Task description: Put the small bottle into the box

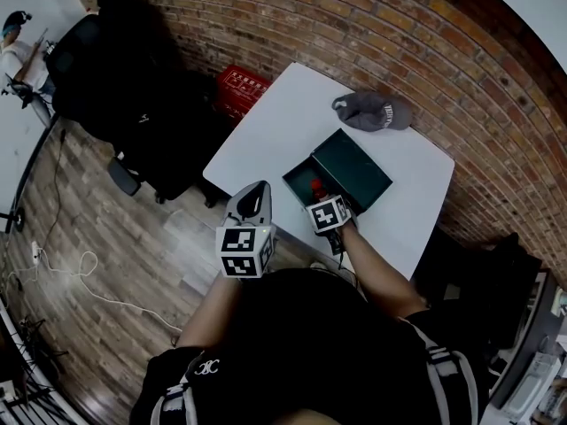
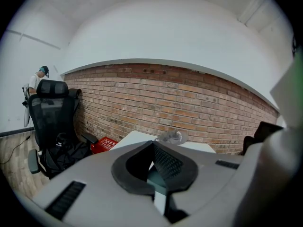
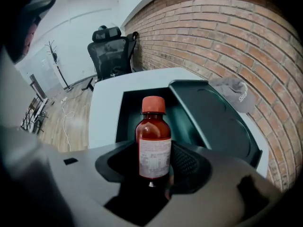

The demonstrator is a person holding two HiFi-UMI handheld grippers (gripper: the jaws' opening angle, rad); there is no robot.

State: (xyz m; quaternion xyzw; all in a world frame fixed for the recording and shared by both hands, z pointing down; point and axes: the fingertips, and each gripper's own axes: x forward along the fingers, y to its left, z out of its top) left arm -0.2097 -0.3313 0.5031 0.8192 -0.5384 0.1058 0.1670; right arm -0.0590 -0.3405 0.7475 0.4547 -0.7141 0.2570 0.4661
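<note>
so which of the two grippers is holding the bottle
The right gripper: its jaws clamp the small bottle with the orange cap, over the open box. The left gripper is shut on nothing.

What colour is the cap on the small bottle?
Orange-red cap on the small bottle, clearest in the right gripper view.

On the table [image 1: 266, 118], a cap [image 1: 373, 112] lies behind the box [image 1: 354, 170].
</note>
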